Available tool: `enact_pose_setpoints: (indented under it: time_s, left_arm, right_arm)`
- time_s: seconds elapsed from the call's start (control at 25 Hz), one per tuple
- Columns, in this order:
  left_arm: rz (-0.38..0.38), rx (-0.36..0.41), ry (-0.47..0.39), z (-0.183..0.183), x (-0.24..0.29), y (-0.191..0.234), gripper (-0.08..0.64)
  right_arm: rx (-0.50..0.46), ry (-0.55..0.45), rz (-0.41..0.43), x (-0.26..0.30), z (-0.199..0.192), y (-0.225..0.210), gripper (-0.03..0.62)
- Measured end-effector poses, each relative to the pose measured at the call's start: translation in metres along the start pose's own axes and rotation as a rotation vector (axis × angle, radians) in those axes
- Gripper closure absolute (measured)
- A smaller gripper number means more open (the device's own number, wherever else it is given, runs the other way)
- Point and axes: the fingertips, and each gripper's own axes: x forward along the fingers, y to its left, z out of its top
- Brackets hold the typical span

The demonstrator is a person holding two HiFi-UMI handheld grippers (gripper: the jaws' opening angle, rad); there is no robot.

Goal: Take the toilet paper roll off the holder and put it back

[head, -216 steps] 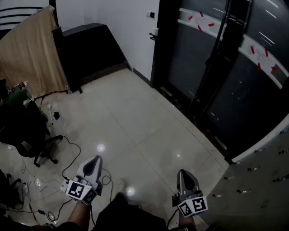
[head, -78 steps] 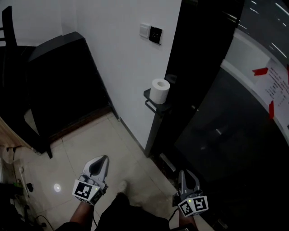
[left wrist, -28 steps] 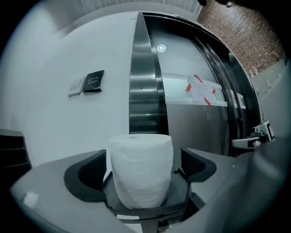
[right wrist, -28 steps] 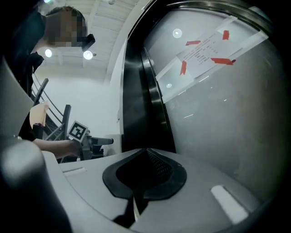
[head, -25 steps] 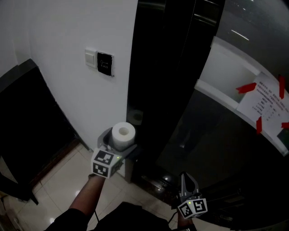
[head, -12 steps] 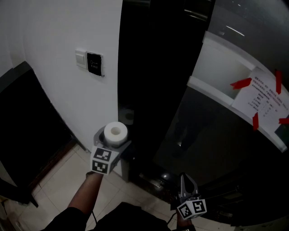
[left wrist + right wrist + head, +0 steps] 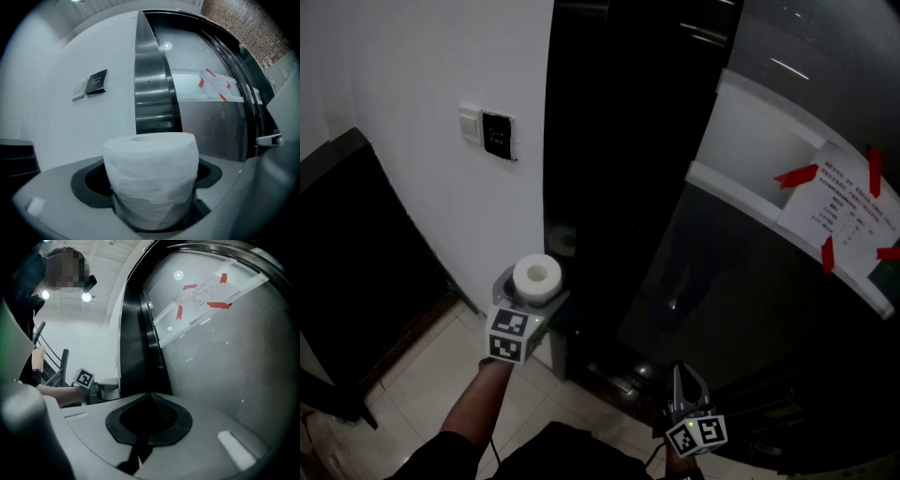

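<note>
The white toilet paper roll (image 7: 536, 277) stands upright beside the black door frame, waist-high against the white wall. My left gripper (image 7: 532, 291) reaches up from below with its jaws on both sides of the roll. In the left gripper view the roll (image 7: 150, 173) fills the gap between the jaws, and the left gripper (image 7: 152, 204) is shut on its lower half. The holder is hidden under the gripper and roll. My right gripper (image 7: 683, 372) hangs low at the right, shut and empty, with its dark pads (image 7: 150, 420) meeting.
A light switch and a black panel (image 7: 497, 134) sit on the white wall. The black door frame (image 7: 619, 169) rises right behind the roll. A glass wall carries a paper notice (image 7: 848, 211) fixed with red tape. A dark cabinet (image 7: 356, 244) stands at the left on a tiled floor.
The person walked up to the roll, and my left gripper rose and shut round it. In the last half second it barely shifted. The right gripper stayed low and shut.
</note>
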Motion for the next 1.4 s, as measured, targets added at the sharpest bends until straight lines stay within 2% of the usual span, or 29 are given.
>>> enact_pose_setpoints:
  time_s: [0.12,0.28,0.48,0.76,0.92,1.04,1.4]
  left_arm:
    - [-0.003,-0.012,-0.043,0.012,-0.011,-0.002,0.078]
    - [-0.012,0.015,-0.087,0.03,-0.031,-0.004,0.078]
    - [0.02,0.017,-0.123,0.041,-0.069,0.003,0.078]
    - [0.037,-0.049,-0.179,0.043,-0.132,0.006,0.078]
    - [0.044,-0.079,-0.176,0.032,-0.159,0.001,0.078]
    - [0.038,-0.129,-0.158,0.025,-0.176,-0.004,0.079]
    - [0.034,-0.183,-0.118,0.004,-0.19,-0.01,0.083]
  right_arm:
    - [-0.003,0.005,0.011,0.002,0.0,0.001,0.578]
    - [-0.002,0.009,0.039,0.006,0.0,0.006,0.578]
    - [0.009,0.026,0.103,0.017,-0.006,0.021,0.578]
    - [0.021,0.054,0.196,0.031,-0.019,0.048,0.578]
    - [0.027,0.063,0.236,0.036,-0.023,0.06,0.578]
    - [0.029,0.058,0.254,0.039,-0.022,0.066,0.578]
    - [0.039,0.064,0.255,0.039,-0.025,0.067,0.578]
